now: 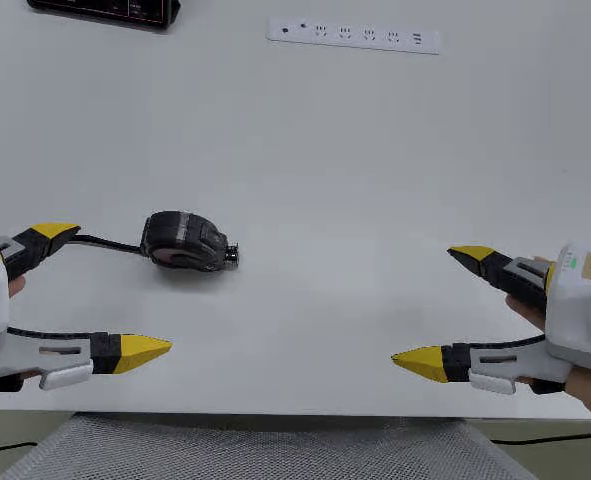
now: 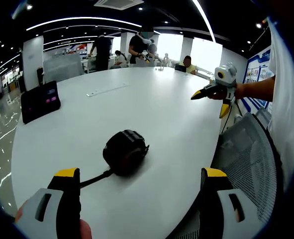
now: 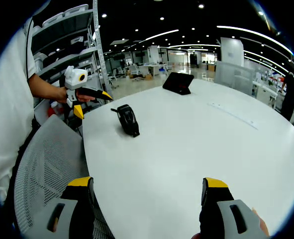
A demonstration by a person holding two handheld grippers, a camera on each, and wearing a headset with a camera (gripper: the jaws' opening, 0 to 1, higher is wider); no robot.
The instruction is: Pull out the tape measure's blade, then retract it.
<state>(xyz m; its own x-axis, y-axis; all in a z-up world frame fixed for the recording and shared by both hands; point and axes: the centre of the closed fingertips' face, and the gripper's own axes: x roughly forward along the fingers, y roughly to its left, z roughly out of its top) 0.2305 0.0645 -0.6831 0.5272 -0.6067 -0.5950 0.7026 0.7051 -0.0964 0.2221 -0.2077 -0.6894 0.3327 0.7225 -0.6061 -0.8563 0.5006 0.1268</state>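
Here, in the head view, we see the tape measure (image 1: 185, 241) lying on the white table (image 1: 325, 150), left of centre, with its blade end tucked at the mouth of the case. A black cord (image 1: 110, 241) runs from the case toward the upper jaw of the left gripper (image 1: 105, 289); we cannot tell whether they touch. This gripper's jaws are spread wide with nothing between them. The right gripper (image 1: 437, 306) hangs well apart from the tape measure over the right side of the table, its jaws also spread and bare. A power strip (image 1: 353, 34) and a black device (image 1: 105, 10) lie at the far edge, and a mesh chair (image 1: 265, 450) shows below the near edge.

In the left gripper view, we find the tape measure near and ahead, between the lines of the two parted yellow-tipped jaws, the cord trailing toward the left one. The right gripper is held in a hand off the table's edge.

In the right gripper view, the jaws again stand wide apart with bare table between them. The tape measure lies well ahead, near the table edge, just beside the left gripper.
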